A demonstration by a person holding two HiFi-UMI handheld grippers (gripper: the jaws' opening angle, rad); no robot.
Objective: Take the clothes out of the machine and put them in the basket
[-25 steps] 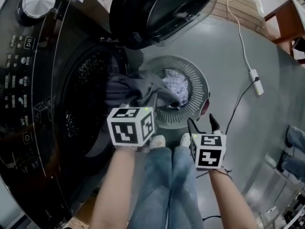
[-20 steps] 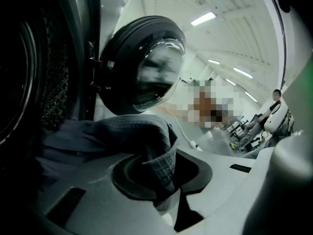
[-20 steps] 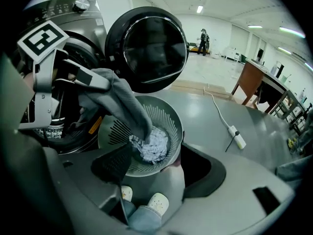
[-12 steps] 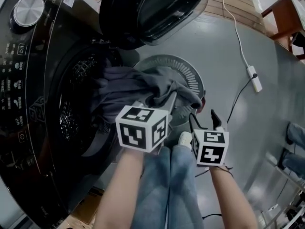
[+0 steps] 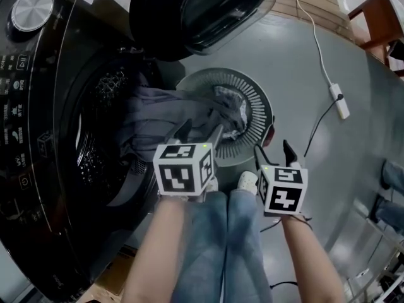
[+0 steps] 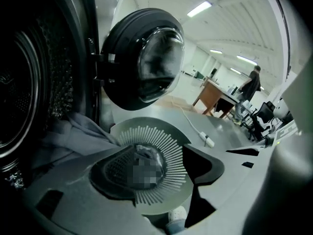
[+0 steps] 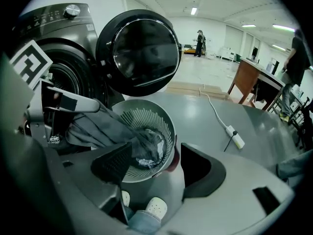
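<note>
On the grey floor (image 5: 353, 55), the grey garment (image 5: 164, 115) drapes out of the machine (image 5: 38, 106) over the basket (image 5: 259, 106) rim. My left gripper (image 5: 201, 133) has just been opening, nothing between its jaws; my right gripper (image 5: 273, 151) is released, empty.

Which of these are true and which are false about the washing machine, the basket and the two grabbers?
1. The washing machine's door is open. True.
2. The basket is empty. False: clothes already lie in it.
3. The grey garment hangs from the drum into the basket. True.
4. The left gripper pinches the grey garment. False: its fingers have just been opening, and no cloth is pinched between them.
5. The right gripper holds a sock. False: its fingers stand apart, empty.
</note>
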